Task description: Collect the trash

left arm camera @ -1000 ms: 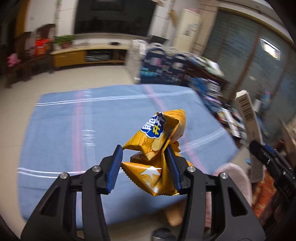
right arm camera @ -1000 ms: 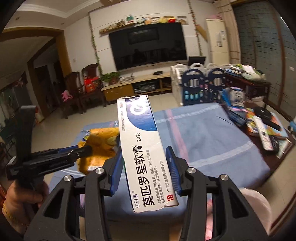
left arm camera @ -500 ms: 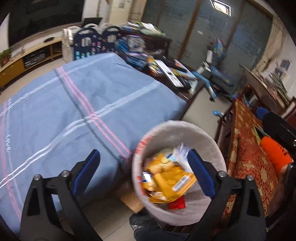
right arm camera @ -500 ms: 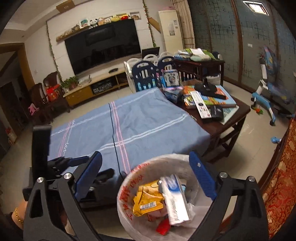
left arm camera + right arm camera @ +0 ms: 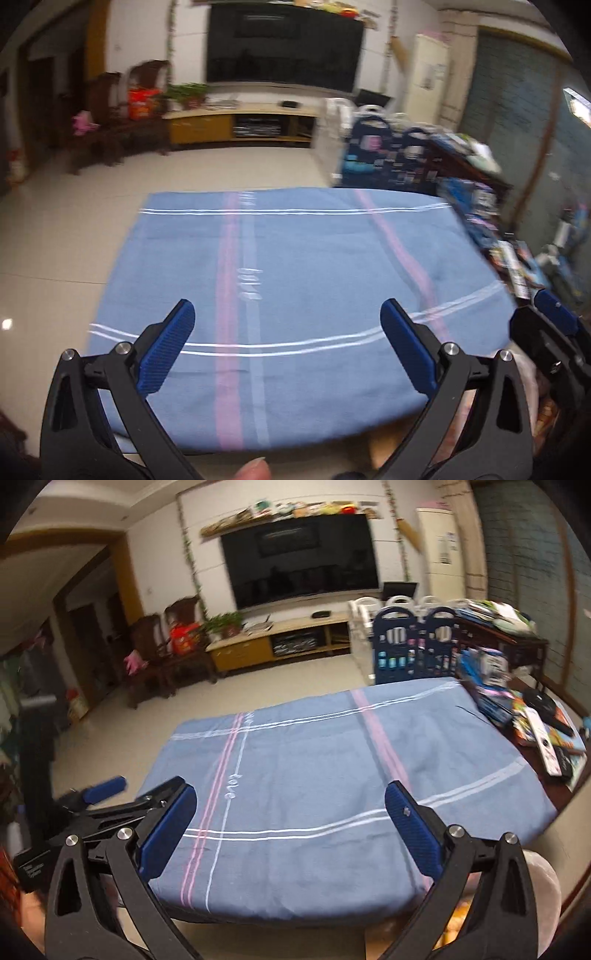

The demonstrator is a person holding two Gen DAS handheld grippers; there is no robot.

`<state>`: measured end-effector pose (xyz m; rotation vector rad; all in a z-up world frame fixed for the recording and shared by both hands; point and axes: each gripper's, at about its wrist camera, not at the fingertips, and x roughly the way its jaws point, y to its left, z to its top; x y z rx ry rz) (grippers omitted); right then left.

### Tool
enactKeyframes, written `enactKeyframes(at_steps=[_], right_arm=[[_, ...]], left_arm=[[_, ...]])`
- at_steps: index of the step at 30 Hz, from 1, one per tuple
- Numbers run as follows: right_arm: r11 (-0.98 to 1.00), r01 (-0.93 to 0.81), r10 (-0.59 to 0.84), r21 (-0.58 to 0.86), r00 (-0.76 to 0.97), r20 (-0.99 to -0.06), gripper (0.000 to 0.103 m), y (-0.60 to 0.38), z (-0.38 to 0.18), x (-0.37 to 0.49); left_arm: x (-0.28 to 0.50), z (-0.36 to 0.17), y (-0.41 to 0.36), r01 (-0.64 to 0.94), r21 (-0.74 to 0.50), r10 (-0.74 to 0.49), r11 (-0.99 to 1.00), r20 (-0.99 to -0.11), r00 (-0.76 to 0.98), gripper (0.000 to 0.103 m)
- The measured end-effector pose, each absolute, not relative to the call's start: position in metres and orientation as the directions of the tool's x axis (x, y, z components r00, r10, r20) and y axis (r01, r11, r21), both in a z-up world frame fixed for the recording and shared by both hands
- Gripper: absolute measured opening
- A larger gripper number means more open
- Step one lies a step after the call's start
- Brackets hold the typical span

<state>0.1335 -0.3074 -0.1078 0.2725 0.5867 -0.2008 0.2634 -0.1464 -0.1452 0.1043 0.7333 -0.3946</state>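
Blue cloth (image 5: pixel 314 258) w/ pink & white stripes; blue claw pads (image 5: pixel 166 830)

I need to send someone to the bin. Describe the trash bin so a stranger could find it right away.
Start at the big blue striped cloth covering the table in the middle of the living room. Go to its near right corner and look down at the floor: the trash bin stands there, partly hidden behind the right gripper. It is the only pale, rounded rim there, with yellowish wrappers showing inside.

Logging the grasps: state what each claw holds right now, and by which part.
Nothing. The left claw and right claw both stand open and empty above the blue cloth.
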Motion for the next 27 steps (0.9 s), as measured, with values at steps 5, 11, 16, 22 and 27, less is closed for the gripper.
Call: enactKeyframes(at_steps=[5,11,16,22,27], right_arm=[[0.962,0.267,-0.192,0.056,0.809,-0.556,0.1,-0.276,-0.135,0.171],[0.955,0.281,-0.174,0.096,0.79,-0.588,0.1,-0.281,-0.145,0.173],[0.938,0.326,-0.2,0.115,0.783,-0.589,0.1,-0.301,-0.148,0.165],[0.935,0.335,-0.206,0.114,0.778,-0.593,0.1,-0.308,-0.15,0.163],[0.937,0.33,-0.204,0.115,0.783,-0.588,0.1,-0.306,-0.15,0.162]], left_arm=[[0.28,-0.157,-0.117,0.263,-0.019,-0.188,0.964,-0.75,0.634,0.1],[0.28,-0.155,-0.109,0.259,-0.022,-0.186,0.966,-0.755,0.629,0.1],[0.259,-0.152,-0.125,0.297,0.1,-0.132,0.95,-0.732,0.668,0.1],[0.255,-0.151,-0.125,0.346,0.034,-0.208,0.938,-0.743,0.636,0.1],[0.253,-0.152,-0.126,0.35,0.045,-0.203,0.936,-0.742,0.639,0.1]])
